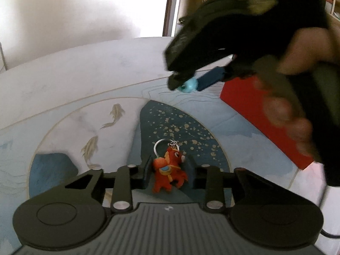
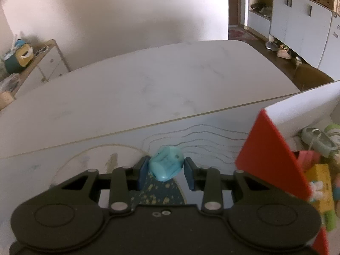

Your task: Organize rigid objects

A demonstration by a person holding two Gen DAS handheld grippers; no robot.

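Note:
An orange toy-animal keychain [image 1: 169,175] with a metal ring lies on the patterned mat [image 1: 95,114], low in the left wrist view. My left gripper [image 1: 170,165] is shut on it, one pad against each flank. A small turquoise plastic piece [image 2: 166,165] hangs clear of the mat, pinched between the blue pads of my right gripper [image 2: 165,170], which is shut on it. The left wrist view also catches the right gripper [image 1: 188,86], blurred at the upper right and carrying the turquoise piece [image 1: 189,84], with a person's hand [image 1: 286,114] on its handle.
A red box [image 2: 269,155] with a white inner wall stands at the right on the mat and holds several small items, among them a yellow carton [image 2: 323,182]. The same red box [image 1: 255,110] lies under the right hand. Beyond the mat the white marble table [image 2: 148,80] stretches away.

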